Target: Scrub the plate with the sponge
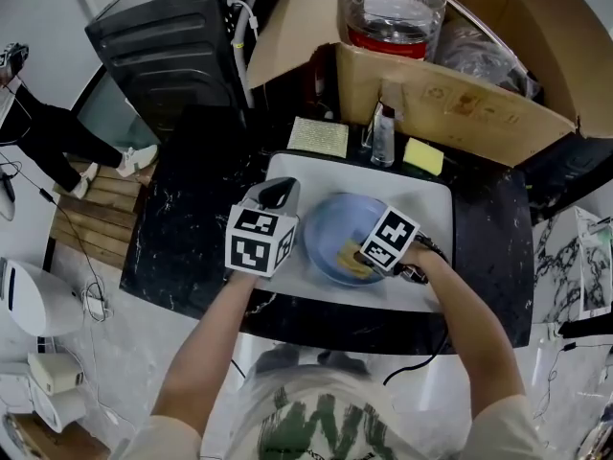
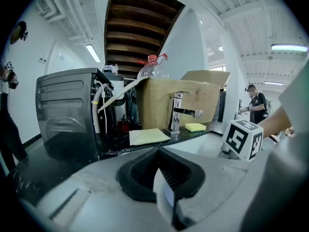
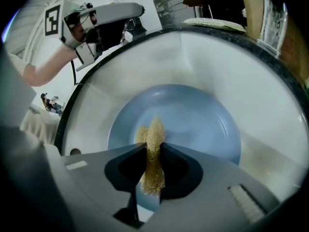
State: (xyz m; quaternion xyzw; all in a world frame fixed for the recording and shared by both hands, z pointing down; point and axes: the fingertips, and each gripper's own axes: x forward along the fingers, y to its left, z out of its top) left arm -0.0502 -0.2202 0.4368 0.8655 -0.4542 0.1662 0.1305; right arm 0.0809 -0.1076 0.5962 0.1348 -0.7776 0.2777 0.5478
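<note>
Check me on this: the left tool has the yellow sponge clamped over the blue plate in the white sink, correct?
Wrong tool. It is the right tool that has the yellow sponge clamped between its jaws, over the blue plate in the white sink. The right gripper view shows this directly. The rest of your statement stands.
</note>
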